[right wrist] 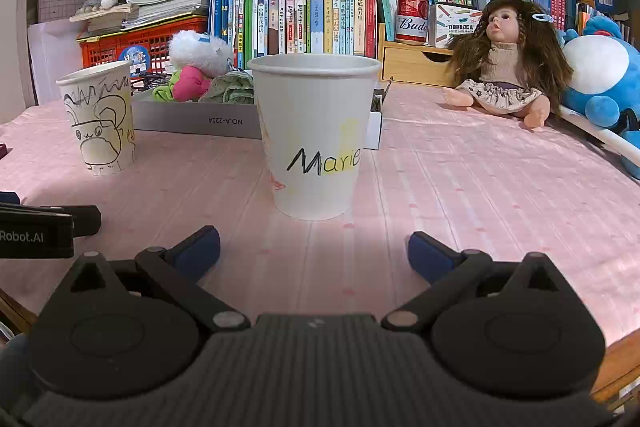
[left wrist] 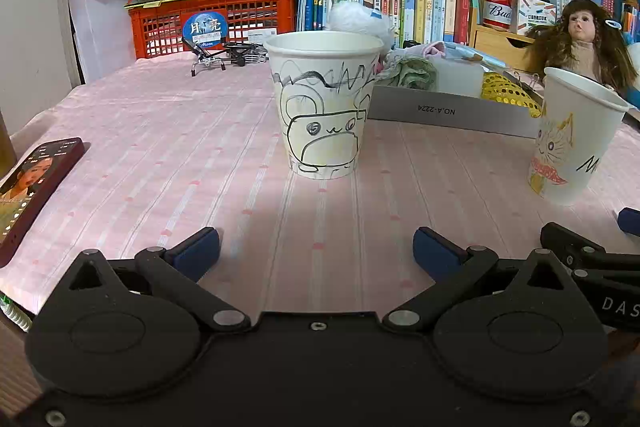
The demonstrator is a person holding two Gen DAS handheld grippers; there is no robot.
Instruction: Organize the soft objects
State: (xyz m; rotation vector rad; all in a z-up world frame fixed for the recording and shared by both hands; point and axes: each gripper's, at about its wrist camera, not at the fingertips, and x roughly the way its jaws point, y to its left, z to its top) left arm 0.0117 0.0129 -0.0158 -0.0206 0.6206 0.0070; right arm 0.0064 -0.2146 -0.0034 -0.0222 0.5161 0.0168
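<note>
I hold both grippers low over the pink table [right wrist: 480, 187], jaws spread and empty: the left gripper [left wrist: 316, 247] faces the bear cup [left wrist: 326, 103] and the right gripper [right wrist: 314, 247] the "Marie" cup [right wrist: 314, 135], each cup upright and centred, as I judge it, for a straight approach. The soft things, a white-and-pink plush [right wrist: 196, 65] and green cloth [right wrist: 232, 87], lie in the grey box [right wrist: 192, 123] behind the cups, while the doll [right wrist: 508, 59] and blue plush [right wrist: 600, 75] sit outside it, so I cannot tell how far sorting stands.

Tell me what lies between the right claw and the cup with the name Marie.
Nothing: in the right wrist view only bare pink tablecloth lies between the open right claw and the Marie cup.
</note>
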